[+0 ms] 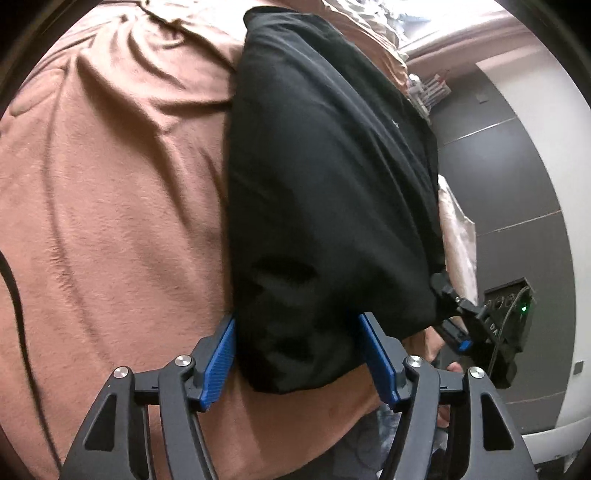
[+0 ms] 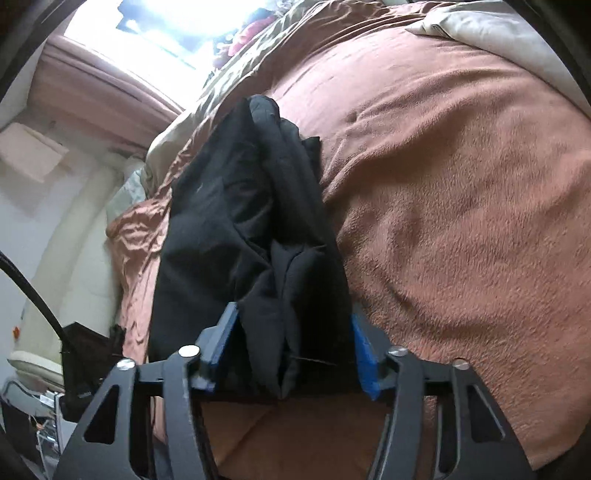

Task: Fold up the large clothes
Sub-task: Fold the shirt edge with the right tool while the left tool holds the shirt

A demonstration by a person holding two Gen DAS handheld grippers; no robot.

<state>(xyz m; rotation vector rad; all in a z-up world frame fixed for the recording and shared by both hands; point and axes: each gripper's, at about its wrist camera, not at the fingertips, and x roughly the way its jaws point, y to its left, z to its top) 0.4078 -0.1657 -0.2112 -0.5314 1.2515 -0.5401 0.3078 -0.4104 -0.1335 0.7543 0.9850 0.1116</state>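
A black garment (image 1: 325,177), folded into a long thick strip, lies on the brown bedspread (image 1: 110,206) along the bed's right side. My left gripper (image 1: 297,317) has the strip's near end between its blue pads (image 1: 221,354), and the cloth fills the gap from pad to pad. In the left wrist view my right gripper (image 1: 456,325) sits at the strip's right corner over the bed edge. The right wrist view shows the right gripper (image 2: 291,314) with bunched folds of the black garment (image 2: 236,206) packed between its blue pads (image 2: 364,354).
A person's hand (image 1: 434,343) holds the right gripper. Beyond the bed edge are a dark tiled floor (image 1: 517,184) and a floor socket box with a green light (image 1: 513,306). Crumpled beige bedding (image 2: 498,33) lies at the far end. A bright window (image 2: 177,26) sits behind.
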